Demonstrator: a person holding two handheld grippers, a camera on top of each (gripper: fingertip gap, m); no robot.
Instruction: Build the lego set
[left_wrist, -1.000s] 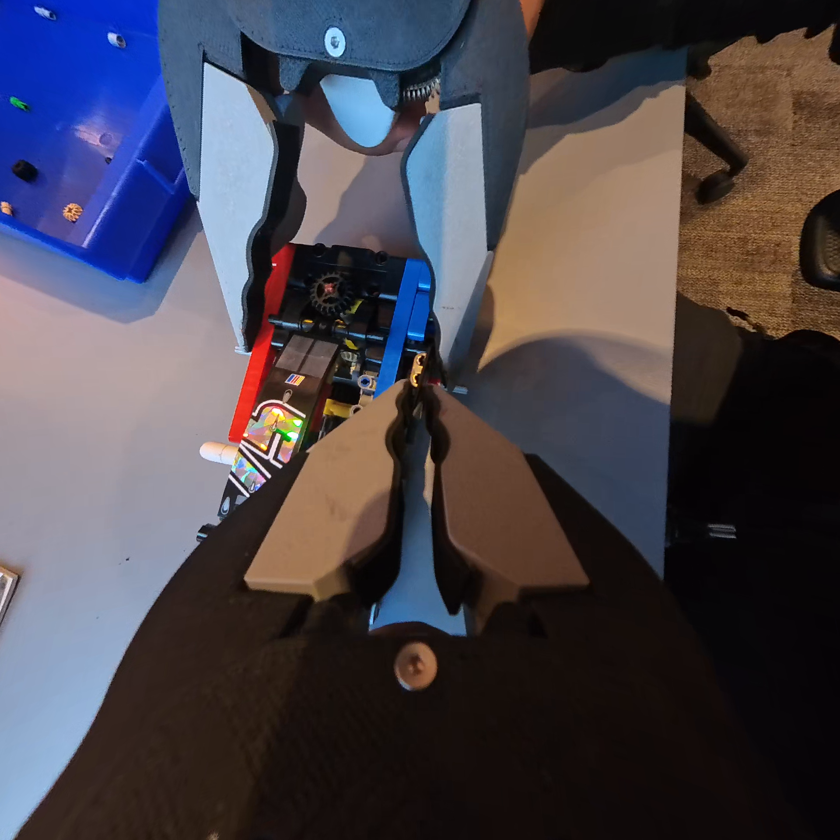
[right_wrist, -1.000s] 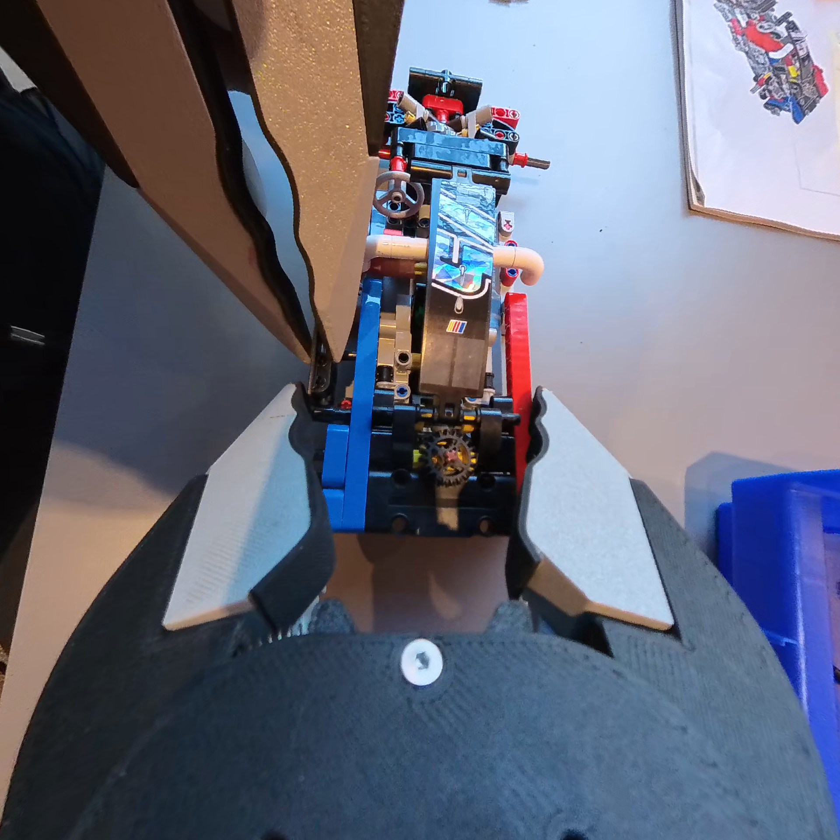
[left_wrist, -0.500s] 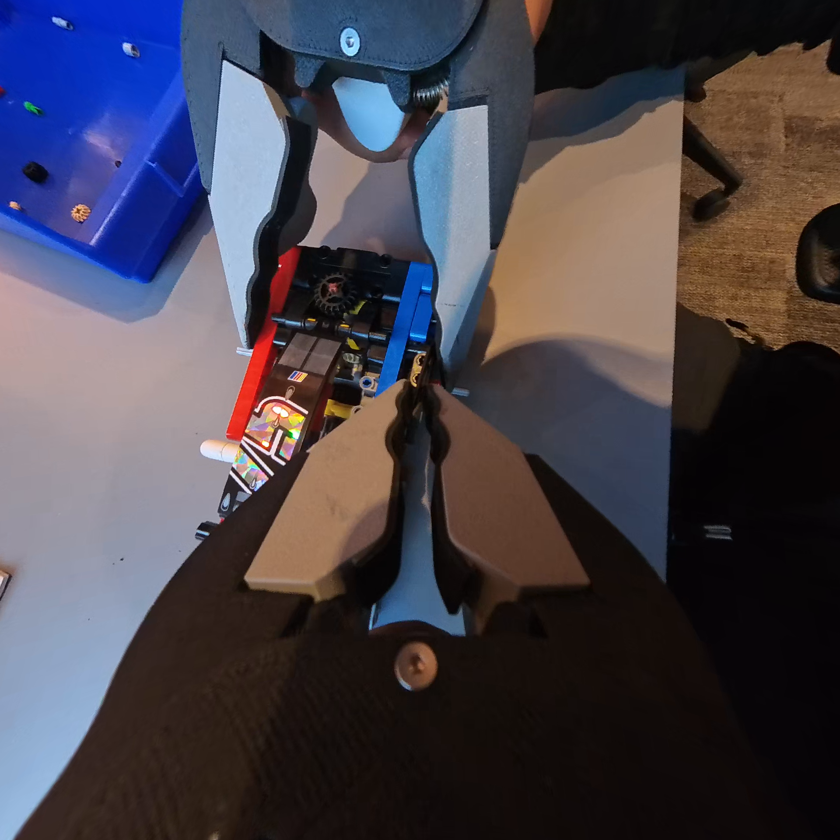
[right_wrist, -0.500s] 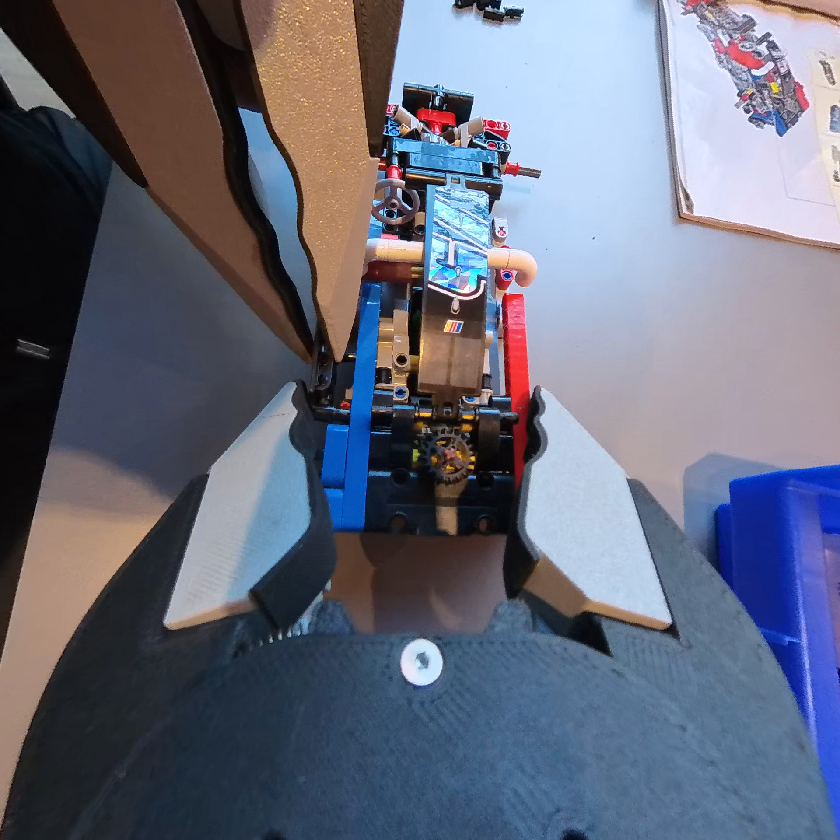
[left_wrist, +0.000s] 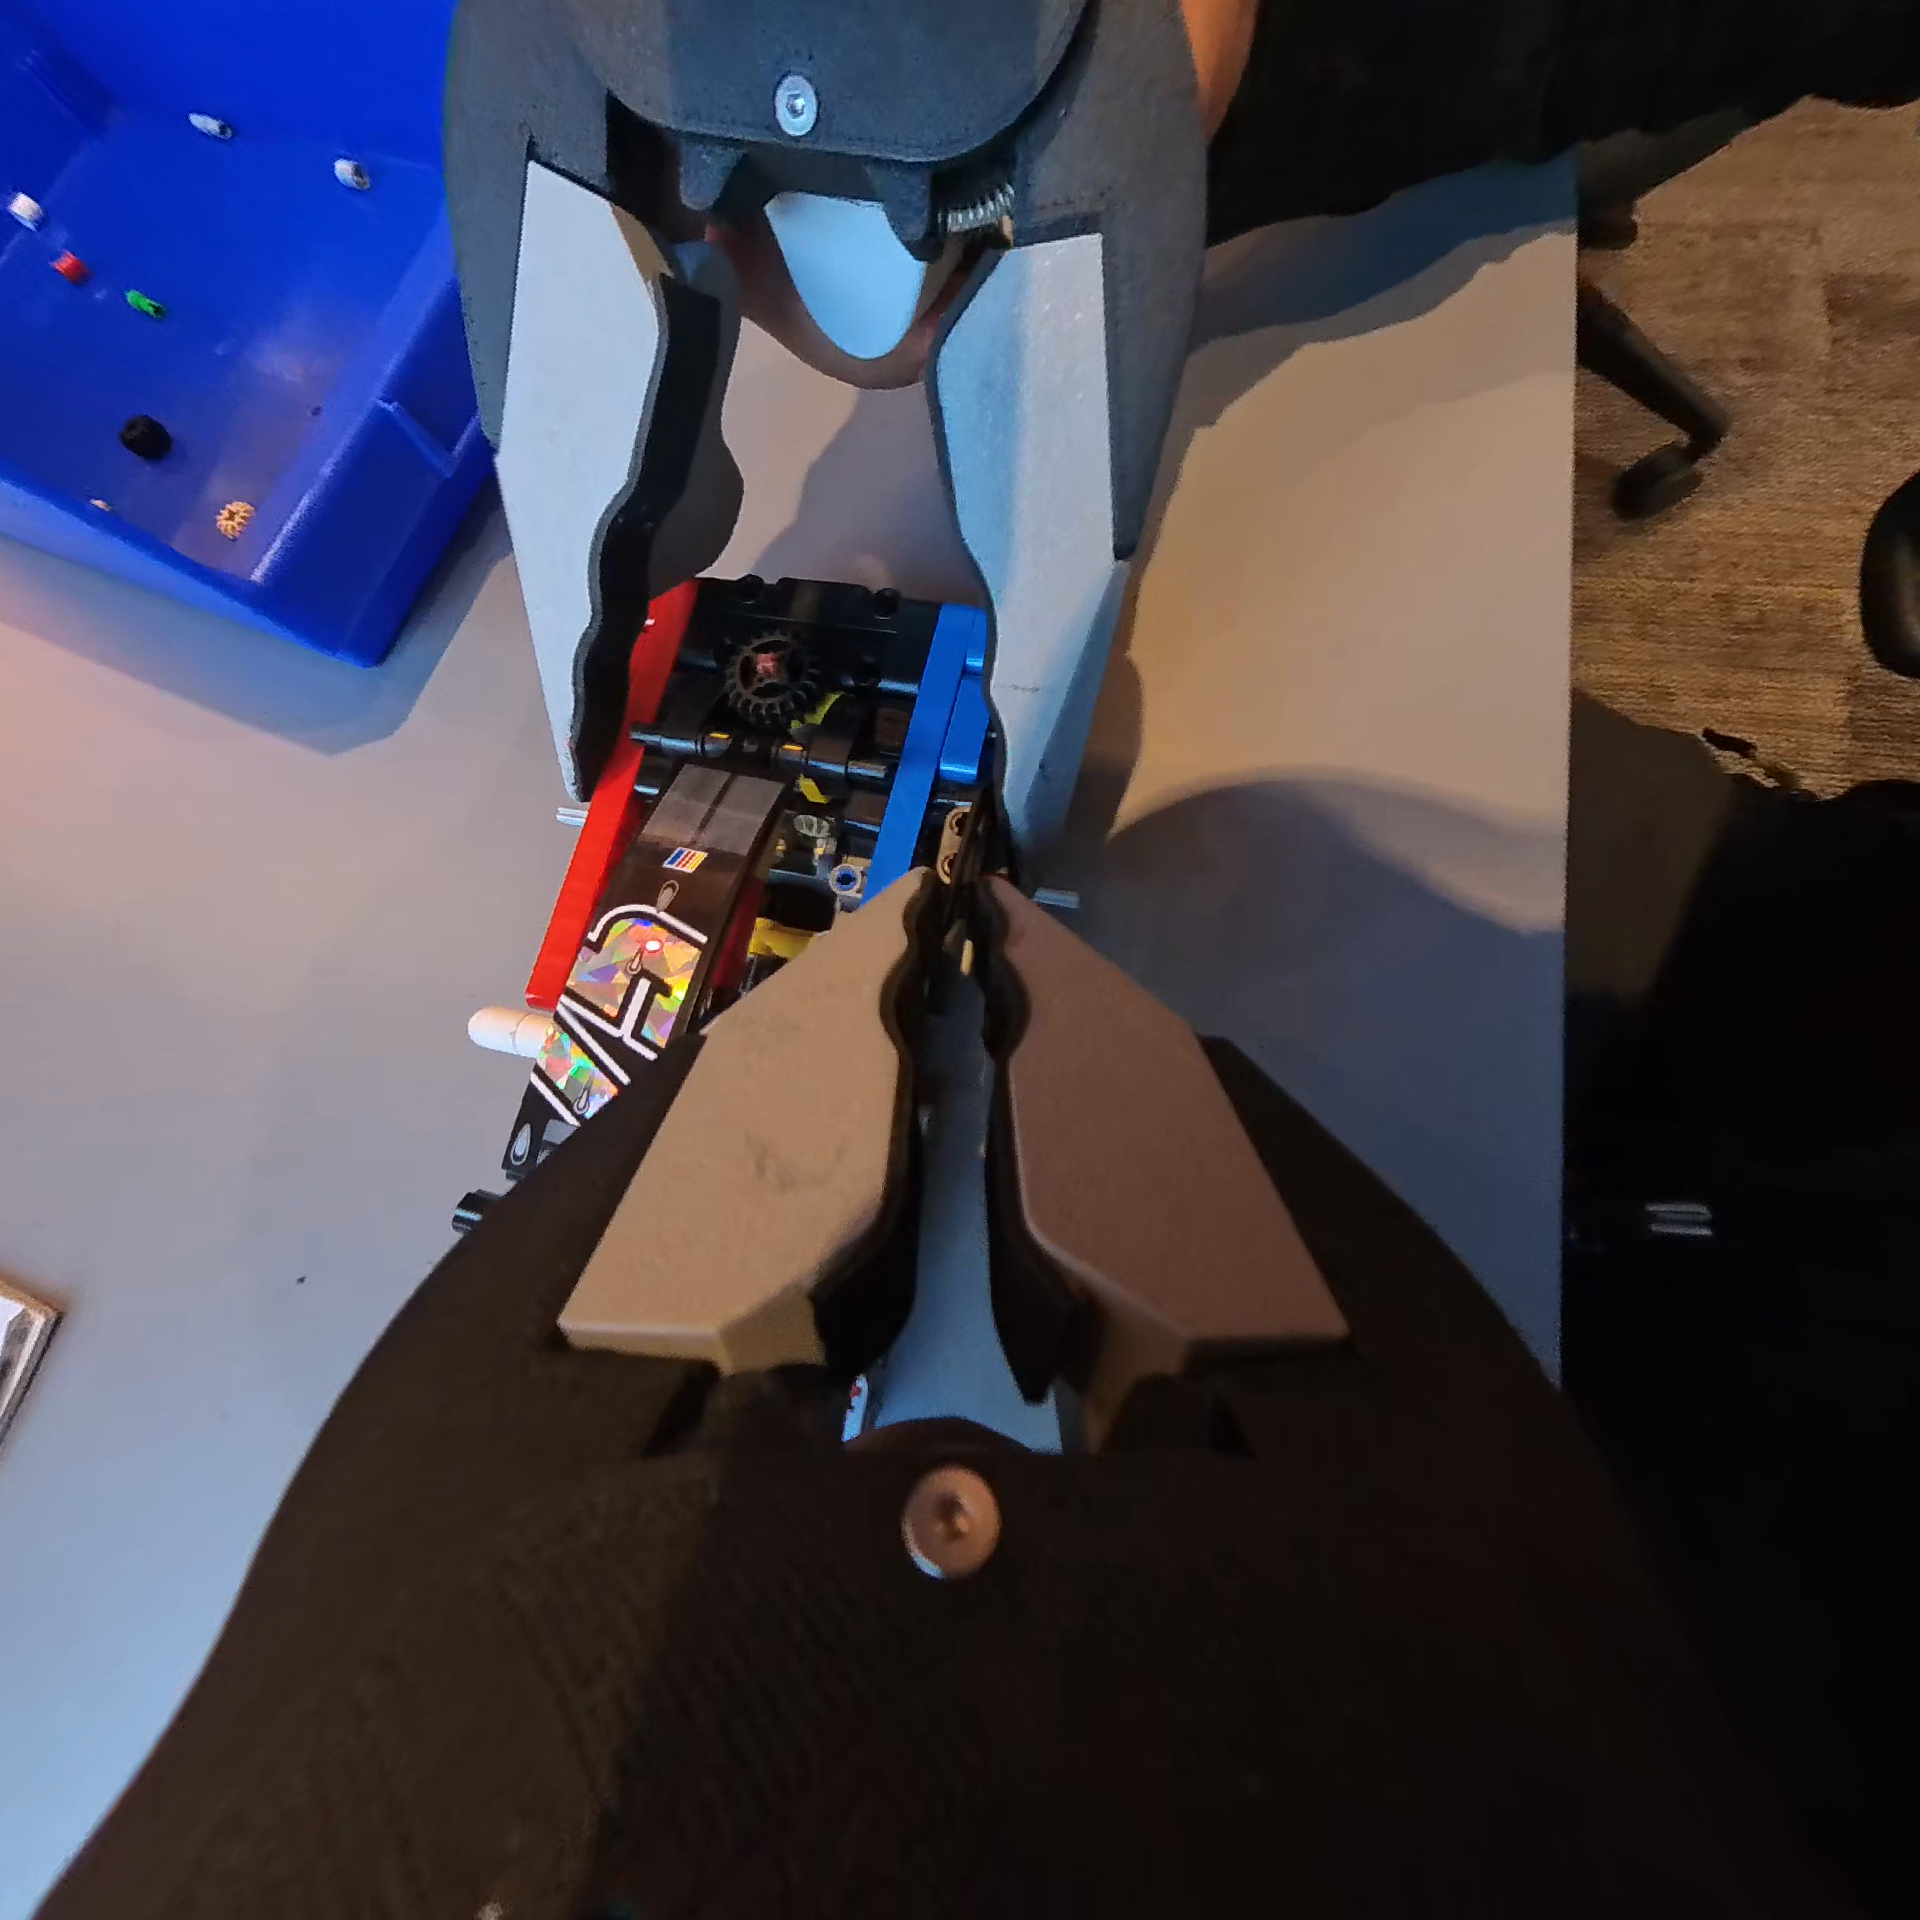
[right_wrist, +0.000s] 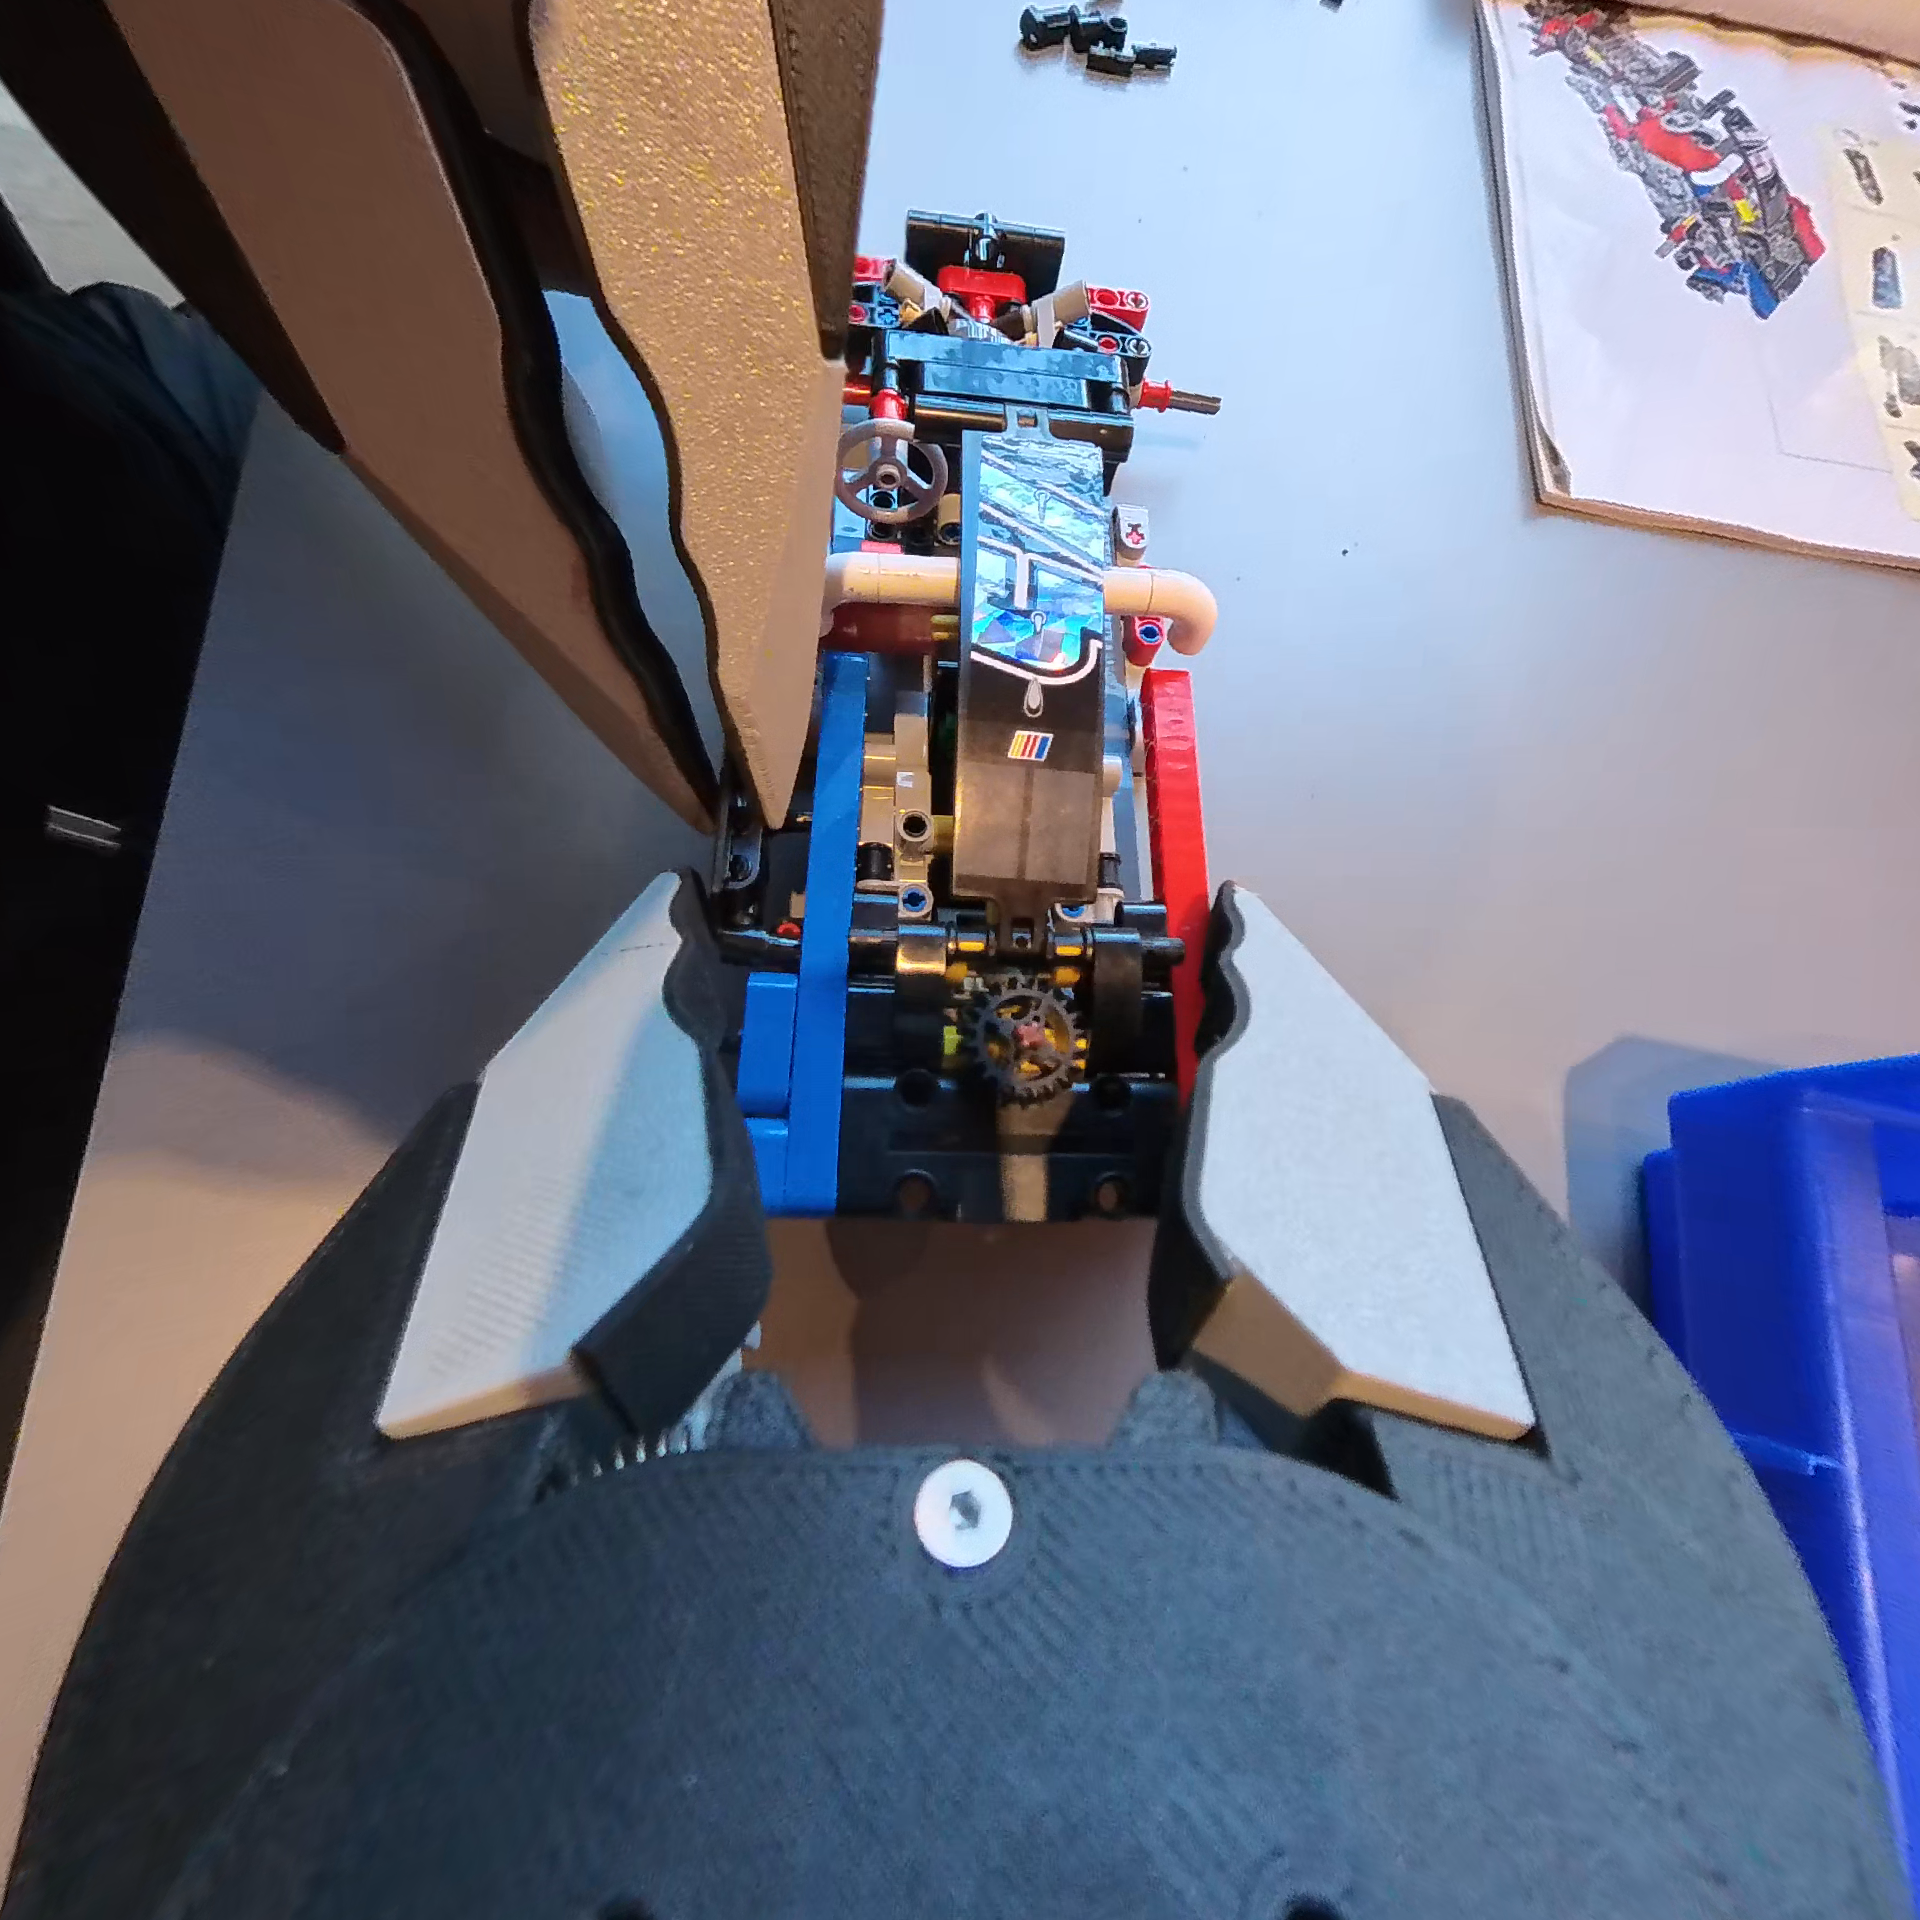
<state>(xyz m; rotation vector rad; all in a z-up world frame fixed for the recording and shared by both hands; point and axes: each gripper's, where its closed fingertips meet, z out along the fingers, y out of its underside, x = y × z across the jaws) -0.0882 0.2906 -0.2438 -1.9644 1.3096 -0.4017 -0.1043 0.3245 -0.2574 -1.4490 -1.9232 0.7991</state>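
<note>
A long lego car model (left_wrist: 727, 831) with a blue beam, a red beam and a shiny black panel lies on the grey table. My right gripper (right_wrist: 951, 997) is shut on its rear end, one finger on the blue side and one on the red. It also shows in the left wrist view (left_wrist: 790, 769). My left gripper (left_wrist: 951, 904) is shut on a small black lego piece (left_wrist: 961, 842) with holes. It holds the piece against the model's blue side, next to the right gripper's finger. The piece also shows in the right wrist view (right_wrist: 740, 873).
A blue parts bin (left_wrist: 208, 343) with several small pieces stands beside the model and shows in the right wrist view (right_wrist: 1818, 1351). An instruction booklet (right_wrist: 1714, 260) and loose black pieces (right_wrist: 1091, 42) lie beyond the model's front. The table edge (left_wrist: 1569, 727) is close by, with a chair base (left_wrist: 1662, 436) on carpet.
Both grips hold as before. The right wrist view has tilted a little, so more of the far table and booklet shows. The black piece stays at the blue side.
</note>
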